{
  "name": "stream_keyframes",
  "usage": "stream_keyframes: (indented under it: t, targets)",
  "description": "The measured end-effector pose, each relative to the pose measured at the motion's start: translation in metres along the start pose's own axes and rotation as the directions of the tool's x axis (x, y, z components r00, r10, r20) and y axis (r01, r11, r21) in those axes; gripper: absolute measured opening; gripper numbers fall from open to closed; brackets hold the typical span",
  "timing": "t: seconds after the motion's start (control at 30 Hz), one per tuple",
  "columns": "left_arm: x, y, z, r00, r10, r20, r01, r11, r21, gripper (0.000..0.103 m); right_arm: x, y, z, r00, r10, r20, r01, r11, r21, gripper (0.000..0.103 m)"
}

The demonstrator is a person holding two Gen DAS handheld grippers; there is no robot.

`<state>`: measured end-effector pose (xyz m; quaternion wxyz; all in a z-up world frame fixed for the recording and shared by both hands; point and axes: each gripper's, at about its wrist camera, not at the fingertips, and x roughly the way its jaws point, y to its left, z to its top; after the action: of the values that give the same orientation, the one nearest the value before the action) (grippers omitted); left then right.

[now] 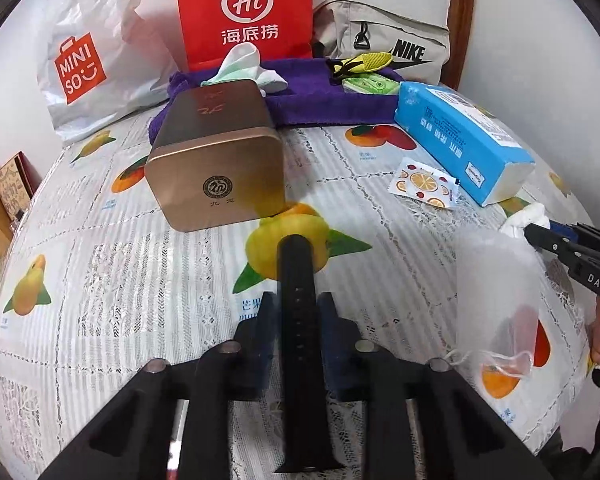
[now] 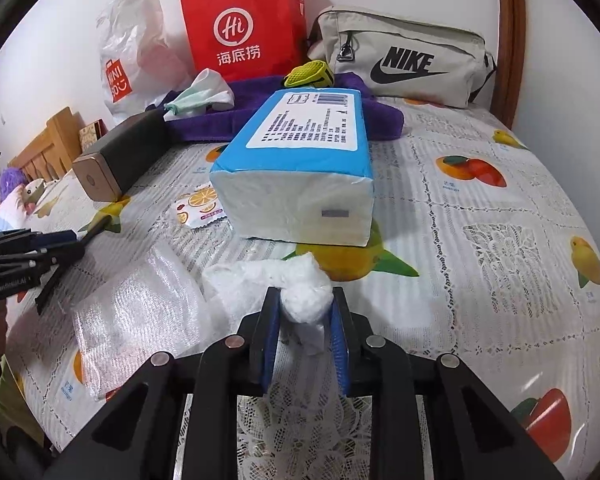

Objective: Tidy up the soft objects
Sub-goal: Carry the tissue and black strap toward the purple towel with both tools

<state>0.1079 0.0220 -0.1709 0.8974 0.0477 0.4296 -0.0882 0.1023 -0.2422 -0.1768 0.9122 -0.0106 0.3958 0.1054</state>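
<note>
My left gripper (image 1: 298, 308) is shut on a black perforated strap (image 1: 298, 280) that sticks forward over the fruit-print cloth. My right gripper (image 2: 305, 308) is shut on a crumpled white tissue (image 2: 306, 300) low over the table. It also shows at the right edge of the left wrist view (image 1: 540, 236). A translucent mesh pouch (image 1: 496, 288) lies between the two grippers and shows in the right wrist view (image 2: 140, 312). A blue tissue pack (image 2: 296, 176) lies just beyond the tissue. A purple towel (image 1: 320, 100) at the back carries a pale green and white cloth (image 1: 240, 68).
A bronze tin box (image 1: 216, 160) lies ahead of my left gripper. A small fruit-print packet (image 1: 422, 184) lies by the tissue pack. A red paper bag (image 1: 244, 12), a white Miniso bag (image 1: 88, 52) and a beige Nike bag (image 2: 404, 56) stand against the back wall.
</note>
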Motion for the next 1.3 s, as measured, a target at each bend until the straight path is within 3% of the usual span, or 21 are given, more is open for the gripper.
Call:
stream_keyframes:
  t: [0.5, 0.9, 1.3]
  targets:
    - [-0.01, 0.016, -0.013, 0.996, -0.079, 0.048, 0.085, 0.989, -0.123, 0.02, -0.011, 0.005, 0.004, 1.0, 0.009, -0.003, -0.009, 1.0, 0.006, 0.024]
    - [-0.043, 0.031, 0.0, 0.994, -0.058, 0.093, 0.073, 0.984, -0.164, 0.02, -0.048, 0.008, 0.03, 0.998, -0.008, 0.059, 0.008, 1.0, -0.002, 0.023]
    - [-0.062, 0.041, 0.029, 0.991, -0.046, 0.127, 0.068, 0.983, -0.171, 0.02, -0.079, 0.021, 0.073, 0.987, 0.059, 0.148, -0.051, 0.997, -0.053, 0.023]
